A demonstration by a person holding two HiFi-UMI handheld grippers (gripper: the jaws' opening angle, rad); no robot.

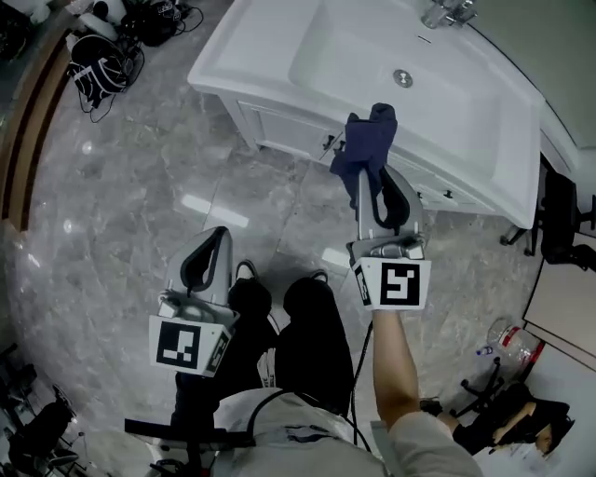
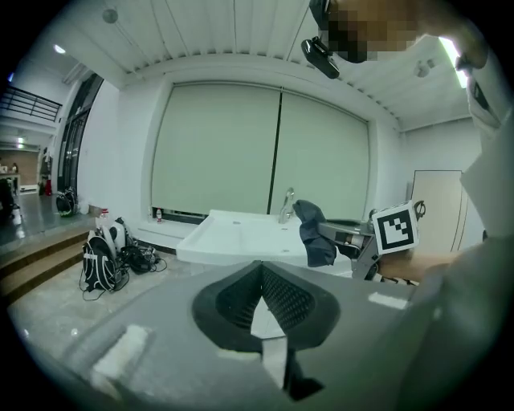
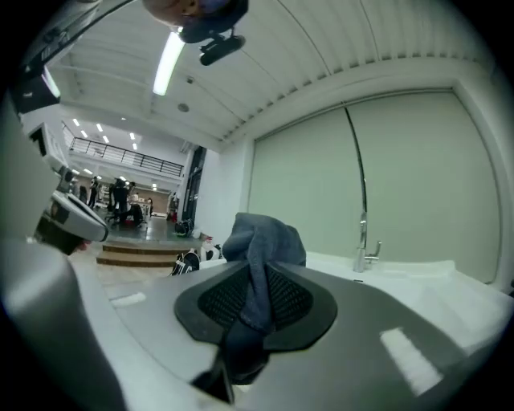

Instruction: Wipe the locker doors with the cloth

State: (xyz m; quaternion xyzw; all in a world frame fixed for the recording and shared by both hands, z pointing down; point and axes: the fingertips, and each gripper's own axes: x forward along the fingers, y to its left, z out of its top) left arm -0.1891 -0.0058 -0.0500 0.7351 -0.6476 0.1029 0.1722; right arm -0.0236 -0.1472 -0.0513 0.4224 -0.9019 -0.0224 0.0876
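Note:
My right gripper (image 1: 370,177) is shut on a dark blue cloth (image 1: 366,144), which bunches up above the jaw tips. It is held up in front of the white cabinet doors (image 1: 275,126) under the washbasin (image 1: 307,70). In the right gripper view the cloth (image 3: 261,241) is pinched between the black pads (image 3: 293,301) and hangs down between them. My left gripper (image 1: 214,240) is lower and to the left, over the marble floor, shut with nothing in it. In the left gripper view its jaws (image 2: 261,277) meet, and the cloth (image 2: 315,234) shows beyond them.
The basin has a tap (image 1: 447,13) at its far side. Black bags and cables (image 1: 102,61) lie on the floor at the upper left, next to a wooden step (image 1: 23,121). A black chair (image 1: 559,219) and a plastic bottle (image 1: 507,335) are at the right.

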